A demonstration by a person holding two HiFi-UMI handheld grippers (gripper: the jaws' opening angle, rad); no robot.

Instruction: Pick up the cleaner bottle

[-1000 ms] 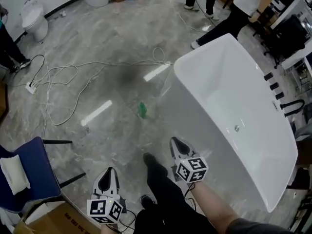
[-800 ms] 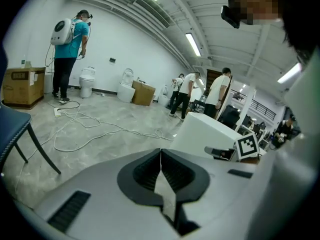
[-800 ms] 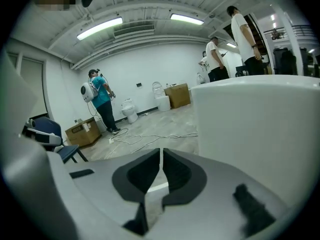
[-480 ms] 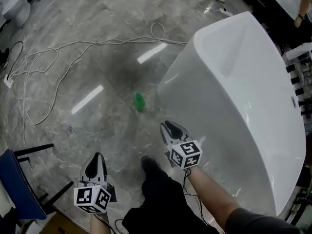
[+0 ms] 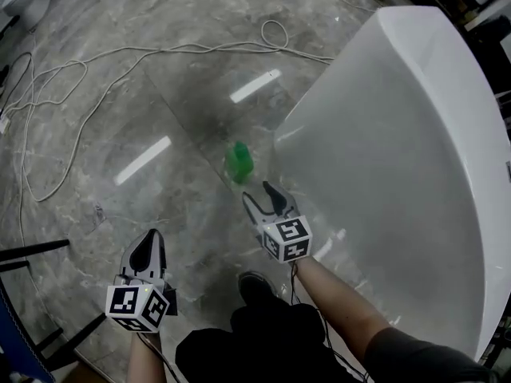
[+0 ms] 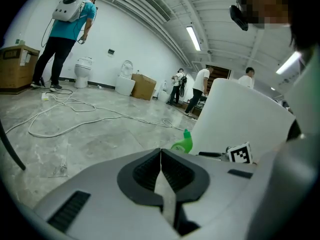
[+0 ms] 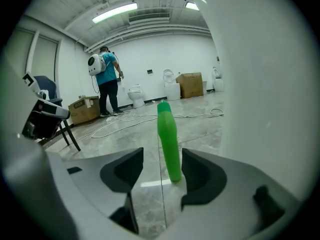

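Note:
The cleaner bottle (image 5: 238,163) is bright green and stands upright on the grey marble floor beside the white bathtub (image 5: 415,134). My right gripper (image 5: 263,196) is low and just short of it, pointing at it. Its jaws have just been opening and nothing is between them. In the right gripper view the bottle (image 7: 169,139) stands close ahead, in line with the gap of the open right gripper (image 7: 162,168). My left gripper (image 5: 149,239) is lower left, shut and empty. From the left gripper (image 6: 161,155) the bottle (image 6: 183,143) shows further off, at the tub's foot.
White cables (image 5: 80,62) snake over the floor at the far left. A dark chair leg (image 5: 32,250) lies at the left edge and the person's shoe (image 5: 257,284) is below the right gripper. A person with a backpack (image 7: 106,84), toilets and cardboard boxes stand far off.
Both grippers have dropped toward the floor and come nearer the green bottle. The right jaws, shut before, now stand open. The left jaws stay shut.

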